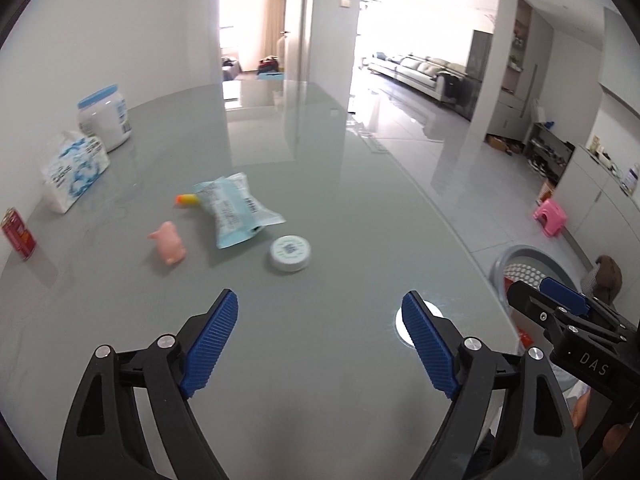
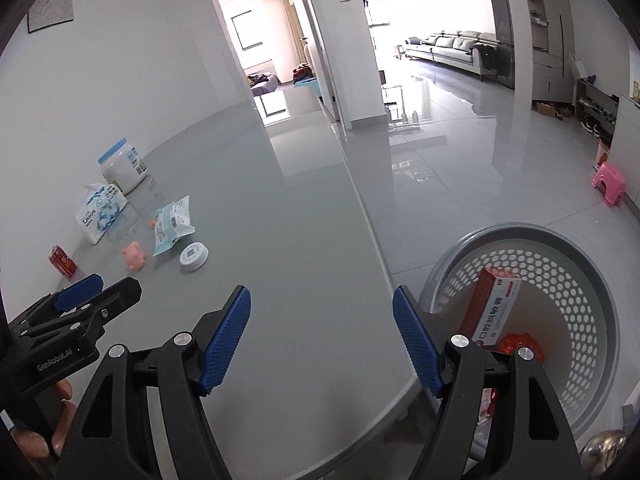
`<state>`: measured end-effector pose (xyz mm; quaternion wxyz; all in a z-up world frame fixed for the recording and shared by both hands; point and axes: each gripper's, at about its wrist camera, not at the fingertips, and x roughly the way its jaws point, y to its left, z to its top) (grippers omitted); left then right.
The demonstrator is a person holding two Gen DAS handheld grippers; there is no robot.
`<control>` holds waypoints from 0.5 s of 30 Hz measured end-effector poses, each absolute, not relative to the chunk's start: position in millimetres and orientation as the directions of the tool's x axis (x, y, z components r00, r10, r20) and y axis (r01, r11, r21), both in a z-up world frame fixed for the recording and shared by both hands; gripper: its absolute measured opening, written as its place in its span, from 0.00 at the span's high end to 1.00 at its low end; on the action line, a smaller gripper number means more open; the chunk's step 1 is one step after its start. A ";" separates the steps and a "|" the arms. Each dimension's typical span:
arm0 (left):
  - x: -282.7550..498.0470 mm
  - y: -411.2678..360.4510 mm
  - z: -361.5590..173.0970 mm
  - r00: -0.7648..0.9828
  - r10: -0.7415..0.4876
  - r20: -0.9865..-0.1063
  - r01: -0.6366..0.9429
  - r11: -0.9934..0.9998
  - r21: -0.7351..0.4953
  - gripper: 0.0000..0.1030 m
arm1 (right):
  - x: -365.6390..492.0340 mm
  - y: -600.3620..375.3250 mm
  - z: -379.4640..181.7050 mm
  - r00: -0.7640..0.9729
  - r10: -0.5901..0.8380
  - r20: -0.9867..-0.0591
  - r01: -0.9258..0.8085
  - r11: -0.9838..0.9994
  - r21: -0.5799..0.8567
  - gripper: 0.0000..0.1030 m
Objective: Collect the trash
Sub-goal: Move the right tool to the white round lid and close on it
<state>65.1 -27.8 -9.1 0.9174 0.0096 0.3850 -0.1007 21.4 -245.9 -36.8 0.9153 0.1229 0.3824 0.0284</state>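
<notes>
A light blue snack wrapper [image 1: 236, 210] lies on the grey table [image 1: 320, 380], with a round white lid [image 1: 290, 253] in front of it, a pink pig toy [image 1: 170, 242] to its left and a small yellow-orange toy [image 1: 186, 199] behind it. My left gripper [image 1: 320, 338] is open and empty above the table, short of the lid. My right gripper [image 2: 322, 338] is open and empty over the table's right edge. A grey perforated bin [image 2: 568, 264] stands on the floor to the right, holding a red and white box [image 2: 494, 306] and orange trash [image 2: 520, 344]. The wrapper [image 2: 172, 226] and lid [image 2: 193, 256] also show in the right wrist view.
A white jar with a blue lid [image 1: 106, 118], a tissue pack [image 1: 74, 170] and a red can [image 1: 18, 233] stand along the table's left side by the wall. A pink stool [image 2: 610, 182] stands on the floor at right. The table's curved edge runs between the grippers and the bin.
</notes>
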 end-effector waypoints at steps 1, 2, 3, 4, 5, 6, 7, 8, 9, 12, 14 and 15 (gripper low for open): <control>64.6 -20.0 -11.0 0.685 -0.164 -0.710 0.174 0.983 -0.059 0.19 | 25.0 -239.9 -38.0 0.702 0.158 -0.695 0.027 0.968 0.248 0.31; 65.3 -13.0 -13.0 0.685 -0.154 -0.712 0.160 0.985 -0.059 0.19 | 28.4 -235.1 -38.5 0.698 0.168 -0.696 0.016 0.968 0.249 0.32; 66.3 -5.3 -14.5 0.685 -0.139 -0.715 0.141 0.988 -0.057 0.19 | 31.9 -229.7 -38.9 0.694 0.178 -0.697 0.003 0.968 0.250 0.32; 66.1 1.2 -15.3 0.686 -0.128 -0.716 0.127 0.990 -0.056 0.19 | 34.9 -222.3 -40.5 0.691 0.186 -0.699 -0.009 0.968 0.249 0.32; 66.3 8.4 -16.2 0.687 -0.115 -0.717 0.109 0.992 -0.055 0.19 | 38.1 -216.7 -41.5 0.686 0.195 -0.701 -0.022 0.968 0.248 0.32; 66.0 13.9 -16.6 0.688 -0.107 -0.717 0.096 0.994 -0.055 0.19 | 41.2 -211.1 -42.8 0.682 0.203 -0.703 -0.033 0.968 0.247 0.32; 66.7 21.6 -17.4 0.690 -0.094 -0.718 0.078 0.995 -0.055 0.19 | 44.5 -204.4 -44.9 0.677 0.210 -0.705 -0.045 0.968 0.246 0.32; 67.2 28.5 -18.1 0.691 -0.081 -0.718 0.061 0.997 -0.054 0.19 | 47.2 -200.5 -45.6 0.673 0.216 -0.707 -0.054 0.968 0.245 0.32; 67.7 33.1 -18.7 0.691 -0.070 -0.719 0.048 0.998 -0.051 0.19 | 50.9 -195.1 -47.0 0.667 0.224 -0.710 -0.064 0.967 0.245 0.31; 71.3 51.6 -22.3 0.689 -0.039 -0.724 0.005 0.999 -0.048 0.18 | 60.2 -182.5 -50.6 0.653 0.241 -0.718 -0.087 0.966 0.245 0.31; 74.6 63.2 -24.6 0.686 -0.019 -0.727 -0.022 0.999 -0.046 0.18 | 66.6 -174.4 -53.3 0.643 0.251 -0.724 -0.103 0.964 0.244 0.31; 75.5 66.9 -25.2 0.685 -0.011 -0.728 -0.031 0.999 -0.044 0.18 | 70.0 -170.5 -54.4 0.638 0.256 -0.726 -0.110 0.964 0.243 0.31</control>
